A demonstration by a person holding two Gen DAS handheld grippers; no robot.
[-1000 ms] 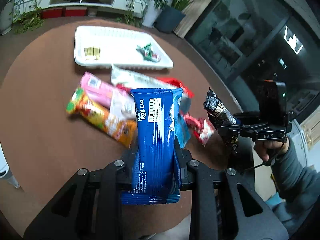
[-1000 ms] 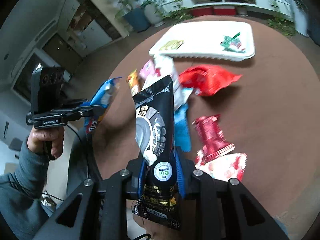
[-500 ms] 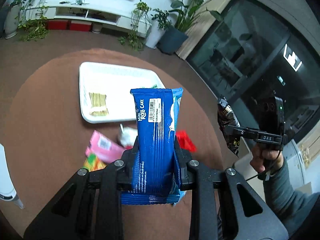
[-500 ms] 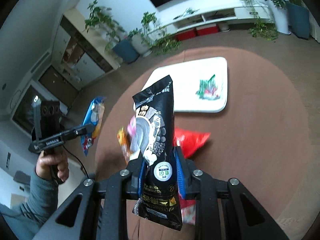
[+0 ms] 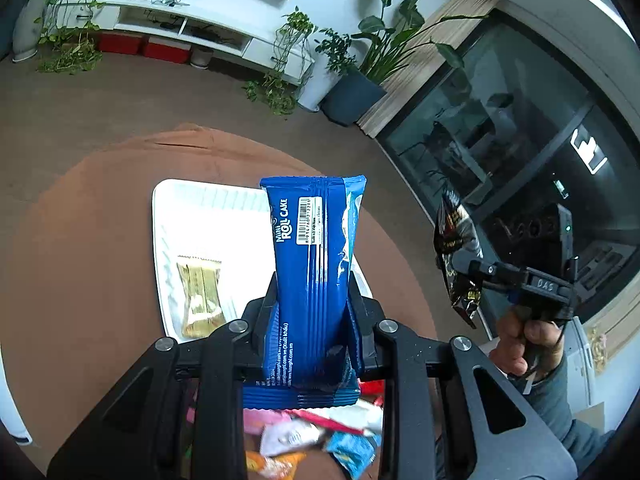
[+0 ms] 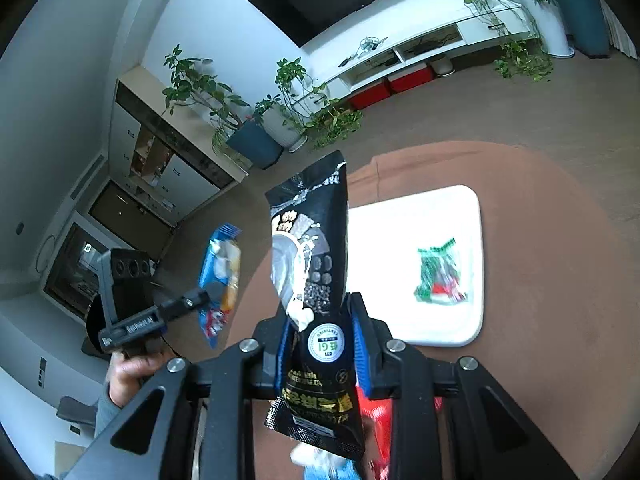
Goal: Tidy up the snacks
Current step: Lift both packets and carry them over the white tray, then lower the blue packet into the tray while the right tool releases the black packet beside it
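Observation:
My left gripper [image 5: 312, 304] is shut on a blue Mini Roll Cake packet [image 5: 314, 248], held upright above the near edge of the white tray [image 5: 168, 208]. A gold wrapped snack [image 5: 200, 288] lies in that tray. My right gripper [image 6: 322, 320] is shut on a black snack pouch [image 6: 316, 248], lifted in front of the same white tray [image 6: 468, 208], where a green and red packet [image 6: 438, 276] lies. The left wrist view shows the black pouch [image 5: 456, 248] at the right. The right wrist view has the blue packet [image 6: 220, 276] at the left.
The tray rests on a round brown table [image 5: 80, 240]. Loose snack packets [image 5: 312, 436] lie below my left gripper, and a red packet [image 6: 380, 420] sits under the right one. A person's hand [image 5: 520, 340] holds the other gripper. Potted plants and a white shelf stand beyond.
Both grippers rose and moved forward with their packets, from over the snack pile to the tray's near edge. The pile has slid to the bottom of both views.

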